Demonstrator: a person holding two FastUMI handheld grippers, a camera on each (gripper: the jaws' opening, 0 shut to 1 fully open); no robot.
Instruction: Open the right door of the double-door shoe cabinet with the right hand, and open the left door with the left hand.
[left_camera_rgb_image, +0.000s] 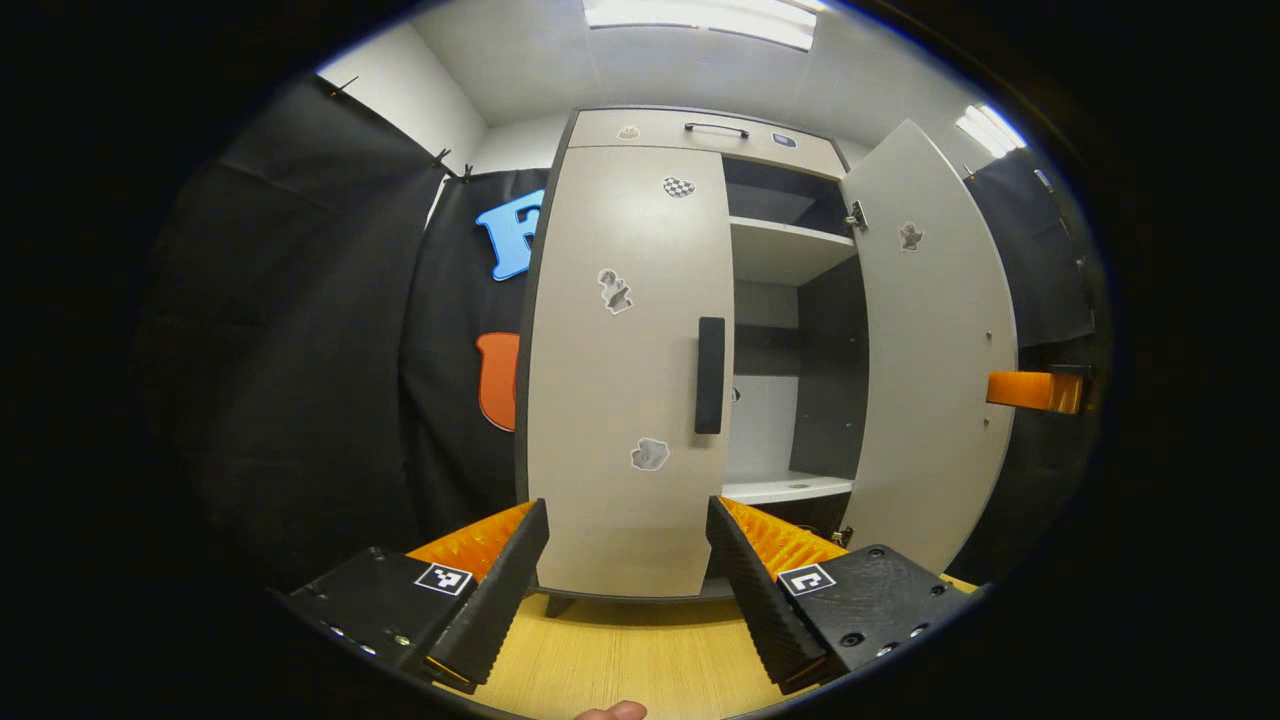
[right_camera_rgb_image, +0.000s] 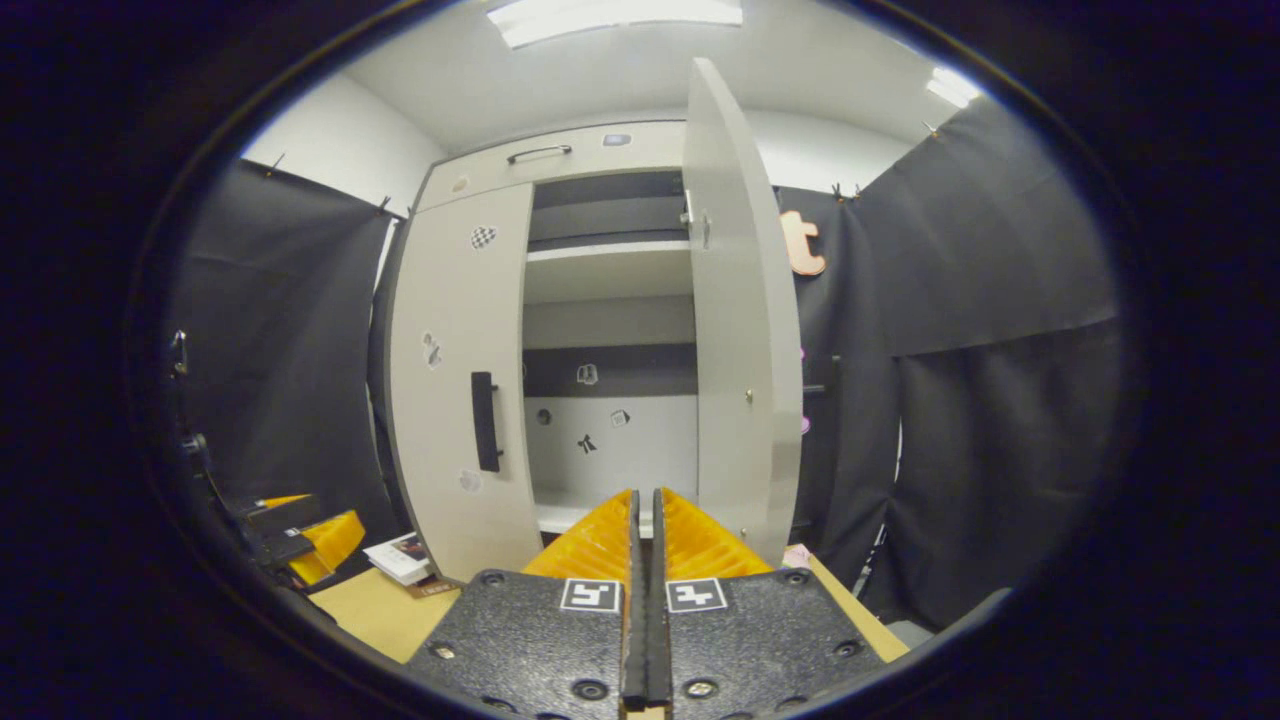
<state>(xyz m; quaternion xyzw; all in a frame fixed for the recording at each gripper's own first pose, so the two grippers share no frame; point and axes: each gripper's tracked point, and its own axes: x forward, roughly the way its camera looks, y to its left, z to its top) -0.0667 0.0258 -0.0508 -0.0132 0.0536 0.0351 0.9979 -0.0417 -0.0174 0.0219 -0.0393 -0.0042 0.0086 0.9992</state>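
The shoe cabinet (left_camera_rgb_image: 700, 130) has its right door (left_camera_rgb_image: 930, 350) swung wide and its left door (left_camera_rgb_image: 625, 370) closed. The left gripper (left_camera_rgb_image: 627, 520) faces the left door with jaws spread wide, holding nothing. The right gripper (right_camera_rgb_image: 645, 520), before the cabinet's open half, has its fingers pressed together, empty.

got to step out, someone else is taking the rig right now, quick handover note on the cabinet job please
Left gripper: open, held in front of the closed left door, lined up below its handle, not touching.
Right gripper: shut, holding nothing, facing the open compartment.
Right door: swung wide open, shelves in view.
Done: right door. Left: grip the left door's handle with the left gripper and pull it open.
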